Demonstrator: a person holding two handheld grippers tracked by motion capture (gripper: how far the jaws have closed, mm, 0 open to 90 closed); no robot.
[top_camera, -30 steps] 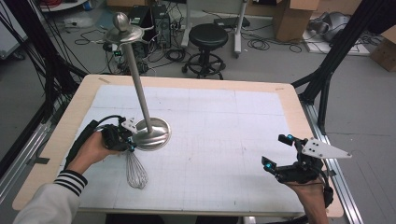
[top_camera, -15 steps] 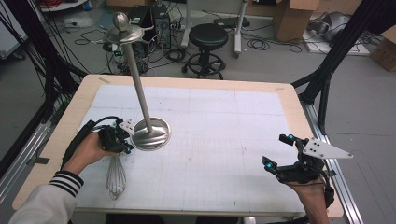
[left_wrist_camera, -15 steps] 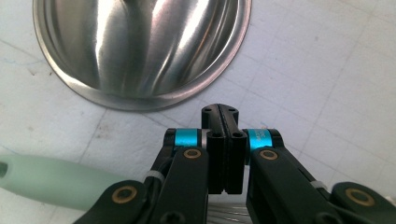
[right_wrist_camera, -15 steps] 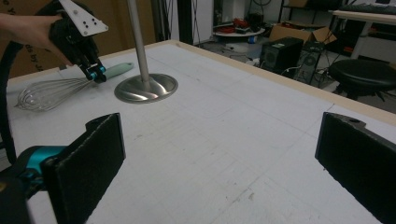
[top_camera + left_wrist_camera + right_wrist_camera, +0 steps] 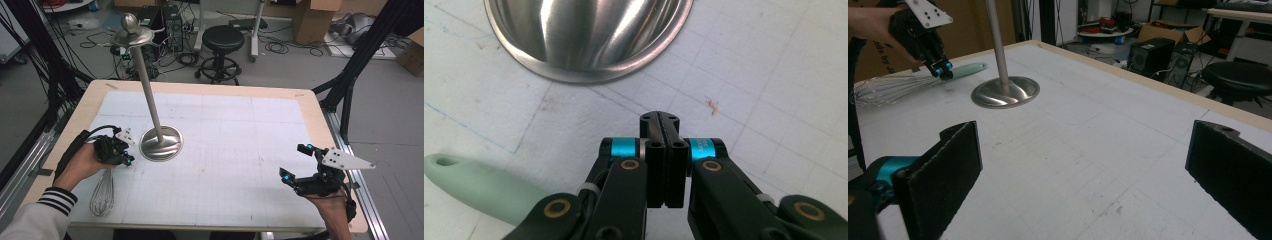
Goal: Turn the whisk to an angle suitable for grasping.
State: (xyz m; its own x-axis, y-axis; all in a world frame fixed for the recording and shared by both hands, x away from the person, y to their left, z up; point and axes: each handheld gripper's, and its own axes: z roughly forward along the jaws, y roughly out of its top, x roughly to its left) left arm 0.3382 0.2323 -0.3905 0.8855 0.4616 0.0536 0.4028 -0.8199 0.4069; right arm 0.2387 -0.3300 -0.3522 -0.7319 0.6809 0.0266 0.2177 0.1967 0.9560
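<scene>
1. Whisk [image 5: 102, 194] lies flat near the front left corner of the table [image 5: 310, 107], wire end toward me, pale green handle [image 5: 476, 185] pointing at the metal stand.
2. My left tongs [image 5: 125, 159] sit low over the white mat, just above that handle; their jaws are pressed flat together with nothing between them, and the handle lies loose beside them.
3. From the left gripper view, the closed tips point at the rim of the stand's round base [image 5: 589, 37], close but apart.
4. Stand [image 5: 161, 142] rests left of the table's middle, its thin pole rising to a small dish with a knob on top.
5. My right tongs [image 5: 295, 162] hover near the front right corner, well apart from whisk and stand, jaws spread wide and holding nothing
</scene>
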